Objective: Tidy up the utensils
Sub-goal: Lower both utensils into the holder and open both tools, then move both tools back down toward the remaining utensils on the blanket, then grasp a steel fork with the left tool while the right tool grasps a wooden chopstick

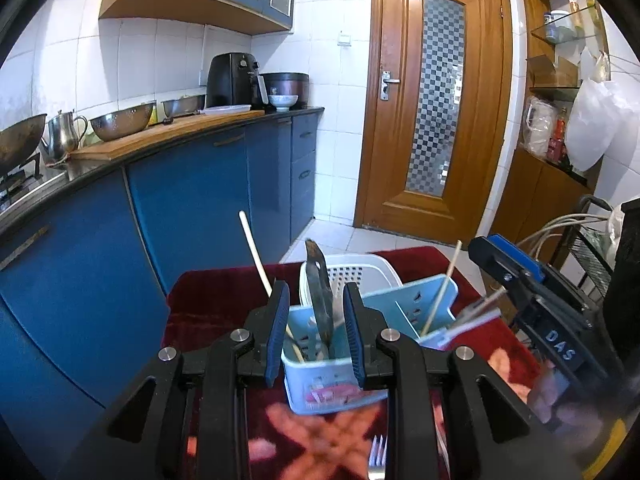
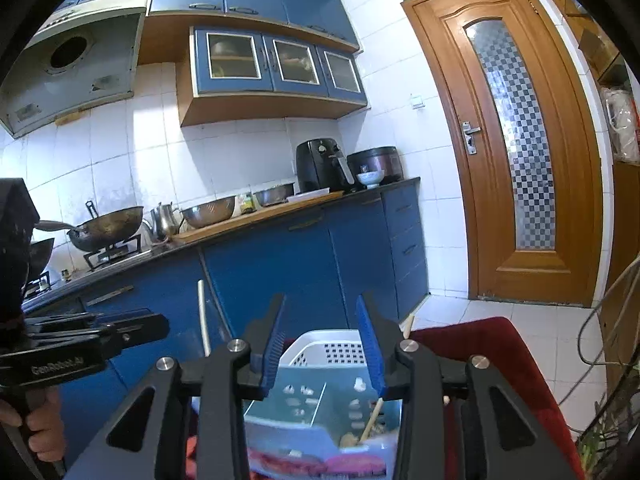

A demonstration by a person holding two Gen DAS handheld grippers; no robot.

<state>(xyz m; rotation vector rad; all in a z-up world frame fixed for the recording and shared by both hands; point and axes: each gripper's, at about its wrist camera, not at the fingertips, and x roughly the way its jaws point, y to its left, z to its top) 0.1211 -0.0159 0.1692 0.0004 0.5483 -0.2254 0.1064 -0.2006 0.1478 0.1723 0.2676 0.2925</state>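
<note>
A pale blue utensil caddy [image 1: 320,380] stands on a red patterned cloth [image 1: 216,300]. A dark metal utensil [image 1: 320,292] stands upright in its left compartment, next to a leaning white stick [image 1: 256,256]. My left gripper [image 1: 317,286] is open, its blue pads on either side of the dark utensil with gaps showing. A wooden chopstick [image 1: 442,292] leans in the right compartment. My right gripper [image 2: 322,298] hovers open over the caddy [image 2: 320,408] with nothing between its pads; it also shows at the right as the right gripper [image 1: 520,280].
A white perforated basket [image 1: 360,270] sits just behind the caddy. A fork [image 1: 378,456] lies on the cloth near me. Blue kitchen cabinets [image 1: 192,200] run along the left, a wooden door [image 1: 436,100] stands ahead, and a wire rack [image 1: 588,256] is at the right.
</note>
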